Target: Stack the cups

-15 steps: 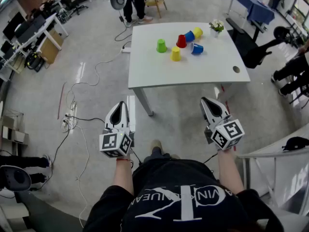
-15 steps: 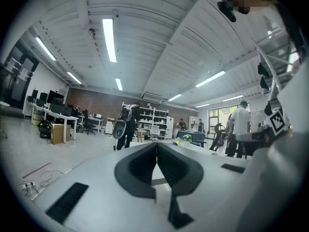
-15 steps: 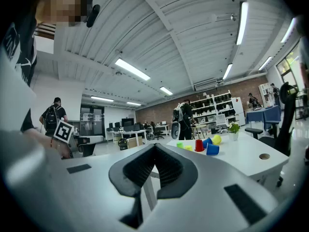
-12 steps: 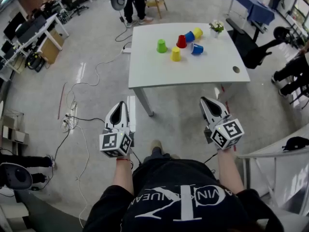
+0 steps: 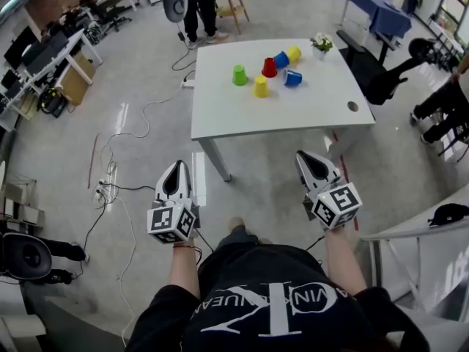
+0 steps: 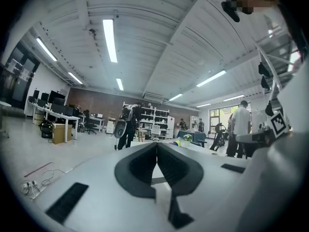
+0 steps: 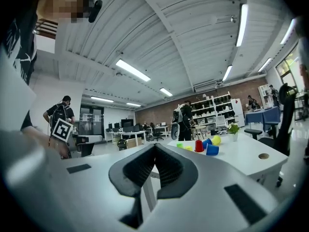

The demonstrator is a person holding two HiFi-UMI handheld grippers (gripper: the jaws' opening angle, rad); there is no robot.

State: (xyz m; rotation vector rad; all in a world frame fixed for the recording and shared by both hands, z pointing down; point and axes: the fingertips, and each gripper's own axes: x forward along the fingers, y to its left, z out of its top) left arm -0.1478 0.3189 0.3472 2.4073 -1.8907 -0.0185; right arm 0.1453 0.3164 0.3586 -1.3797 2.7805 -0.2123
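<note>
Several plastic cups stand or lie on a white table point(image 5: 293, 112) ahead of me: a green cup point(image 5: 239, 75), a yellow cup point(image 5: 260, 86), a red cup point(image 5: 269, 67), a blue cup point(image 5: 281, 59), another yellow cup point(image 5: 293, 53) and a blue cup on its side point(image 5: 292, 78). In the right gripper view the red cup point(image 7: 198, 146) and a blue cup point(image 7: 211, 150) show far off. My left gripper point(image 5: 176, 175) and right gripper point(image 5: 305, 158) hang over the floor, well short of the table. Both are shut and empty.
A small potted plant point(image 5: 320, 43) sits at the table's far right corner, and a round hole point(image 5: 352, 106) lies near its right edge. A person point(image 5: 196, 2) stands beyond the table. Cables point(image 5: 110, 174) trail on the floor at left. Desks point(image 5: 44, 57) line the left.
The view has shifted slightly: the table and cups sit a little higher and left in the head view. Both grippers stay shut, held in front of me.
</note>
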